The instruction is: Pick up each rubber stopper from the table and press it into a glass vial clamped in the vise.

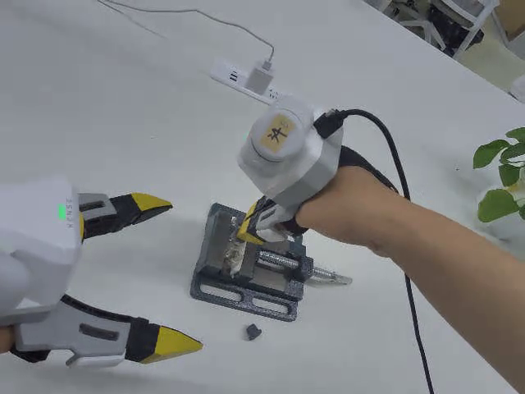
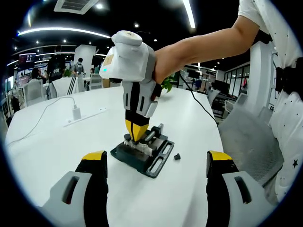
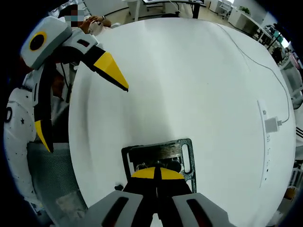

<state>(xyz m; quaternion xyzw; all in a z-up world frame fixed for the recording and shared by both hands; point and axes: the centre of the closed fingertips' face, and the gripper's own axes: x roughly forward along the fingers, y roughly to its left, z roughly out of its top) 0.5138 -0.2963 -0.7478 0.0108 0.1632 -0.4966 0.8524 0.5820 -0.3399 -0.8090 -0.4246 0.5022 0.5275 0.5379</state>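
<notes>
A dark grey vise stands on the white table with glass vials clamped in it. My right gripper points straight down with its yellow tips pressed onto the vial tops, jaws shut; anything between them is hidden. One small dark rubber stopper lies on the table just in front of the vise. To the left of the vise, my left gripper hovers wide open and holds nothing.
A white power strip with a plugged charger and cable lies at the back of the table. A green plant stands at the right edge. The right gripper's black cable trails over the forearm.
</notes>
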